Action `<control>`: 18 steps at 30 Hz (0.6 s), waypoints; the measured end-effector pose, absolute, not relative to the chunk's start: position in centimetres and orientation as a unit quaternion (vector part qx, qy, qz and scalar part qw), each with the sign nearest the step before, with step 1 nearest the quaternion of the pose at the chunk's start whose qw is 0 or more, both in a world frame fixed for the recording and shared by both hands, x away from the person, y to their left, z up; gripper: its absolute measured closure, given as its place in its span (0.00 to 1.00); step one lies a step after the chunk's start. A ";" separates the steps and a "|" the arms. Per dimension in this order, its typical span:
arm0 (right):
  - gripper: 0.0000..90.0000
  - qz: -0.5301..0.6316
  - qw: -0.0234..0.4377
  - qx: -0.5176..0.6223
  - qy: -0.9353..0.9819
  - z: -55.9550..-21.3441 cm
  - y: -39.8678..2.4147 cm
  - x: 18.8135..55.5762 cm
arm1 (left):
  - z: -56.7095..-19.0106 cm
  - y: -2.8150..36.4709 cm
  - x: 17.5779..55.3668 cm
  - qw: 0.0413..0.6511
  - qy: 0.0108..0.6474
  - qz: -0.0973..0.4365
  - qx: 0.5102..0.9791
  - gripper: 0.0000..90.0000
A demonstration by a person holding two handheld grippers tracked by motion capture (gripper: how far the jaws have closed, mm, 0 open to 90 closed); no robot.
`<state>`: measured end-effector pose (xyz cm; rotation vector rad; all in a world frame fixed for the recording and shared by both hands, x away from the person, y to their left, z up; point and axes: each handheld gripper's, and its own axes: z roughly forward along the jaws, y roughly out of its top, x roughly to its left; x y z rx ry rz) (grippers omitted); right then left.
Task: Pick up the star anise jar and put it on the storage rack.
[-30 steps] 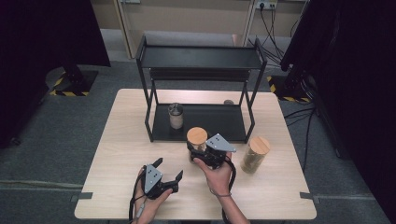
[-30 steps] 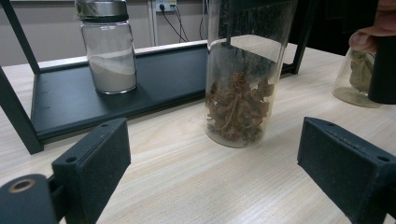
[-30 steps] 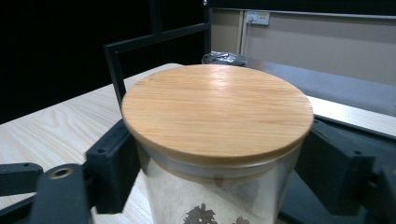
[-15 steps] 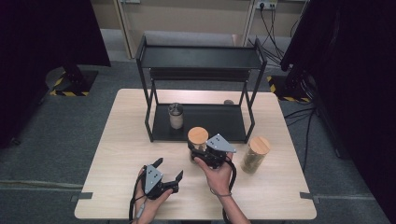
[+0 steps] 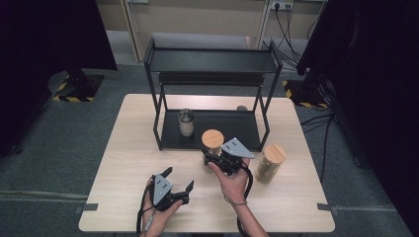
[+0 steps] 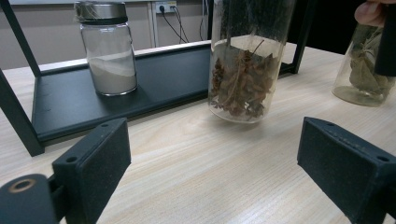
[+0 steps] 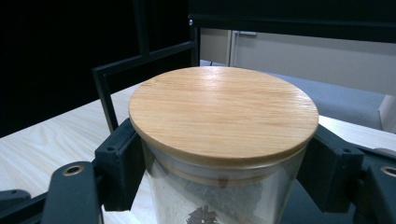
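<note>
Counter (image 5: pixel 123 197) of pale wood carries a black two-tier rack (image 5: pixel 212 61), whose lower shelf holds a metal-lidded jar of white powder (image 6: pixel 108 51). In front of the rack stands the wooden-lidded glass jar of dried spice (image 7: pixel 224 154), the right gripper (image 5: pixel 216 159) clenched on its glass just under the lid. A second wooden-lidded jar (image 5: pixel 270 164) stands to its right. The left gripper (image 5: pixel 179 185) rests released on the counter, nothing between its jaws. Lifting should go best straight up, jar kept upright, clear of the rack's front post. No label or writing is readable.
</note>
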<state>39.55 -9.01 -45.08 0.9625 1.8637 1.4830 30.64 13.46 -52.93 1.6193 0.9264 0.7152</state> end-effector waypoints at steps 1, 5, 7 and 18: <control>0.28 0.554 0.283 0.360 0.695 -45.0 -9.0 39.6 | -52.9 13.5 30.6 0.541 0.390 0.301 0.682 0.10; 0.28 0.555 0.287 0.364 0.691 -44.7 -9.1 39.9 | -52.9 13.5 30.6 0.541 0.390 0.301 0.681 0.10; 0.28 0.555 0.289 0.366 0.689 -44.5 -9.1 40.1 | -52.9 13.5 30.6 0.541 0.390 0.301 0.681 0.10; 0.28 0.555 0.296 0.370 0.684 -43.4 -8.8 41.3 | -52.9 13.5 30.7 0.542 0.391 0.300 0.681 0.10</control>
